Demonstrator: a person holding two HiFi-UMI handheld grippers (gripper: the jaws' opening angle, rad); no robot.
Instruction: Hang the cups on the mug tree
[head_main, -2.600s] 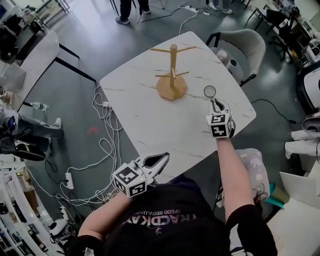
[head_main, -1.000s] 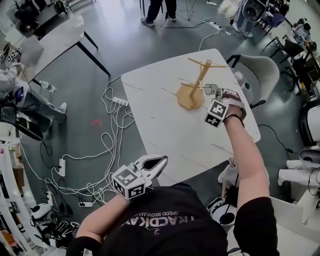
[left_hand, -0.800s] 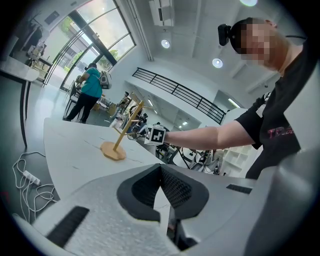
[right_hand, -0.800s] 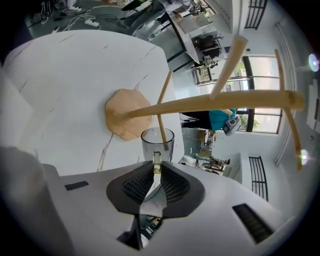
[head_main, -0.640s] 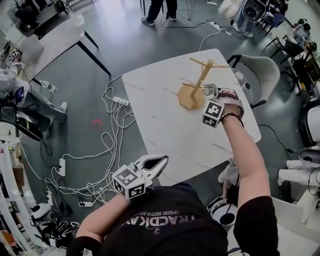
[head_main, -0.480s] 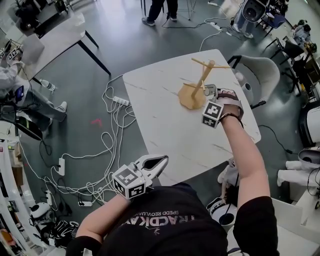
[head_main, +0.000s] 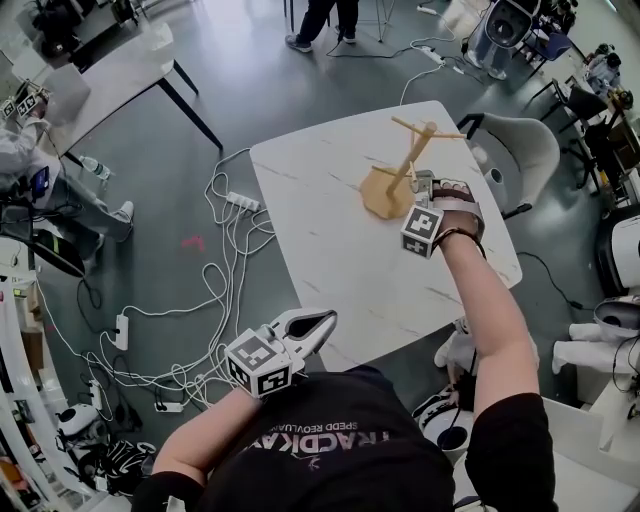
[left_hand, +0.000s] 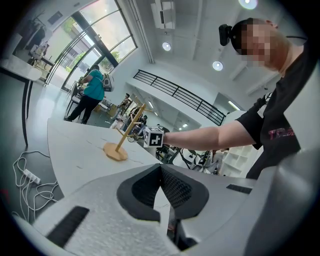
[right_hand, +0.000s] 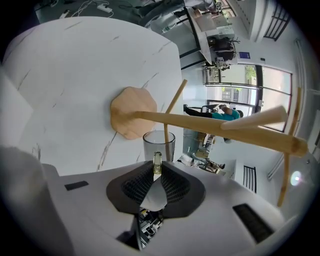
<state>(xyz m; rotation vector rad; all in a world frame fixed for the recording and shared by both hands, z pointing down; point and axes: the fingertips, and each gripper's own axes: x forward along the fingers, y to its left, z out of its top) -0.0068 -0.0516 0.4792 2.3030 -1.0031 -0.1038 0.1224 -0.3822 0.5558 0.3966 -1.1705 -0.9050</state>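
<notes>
Jaws on cup, nearer mug tree

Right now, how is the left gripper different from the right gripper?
The right gripper is shut on the handle of a clear glass cup; the left gripper is shut on nothing. The right one is by the light wooden mug tree; the left one hangs near the person's body. Both carry a black-and-white marker cube.
</notes>
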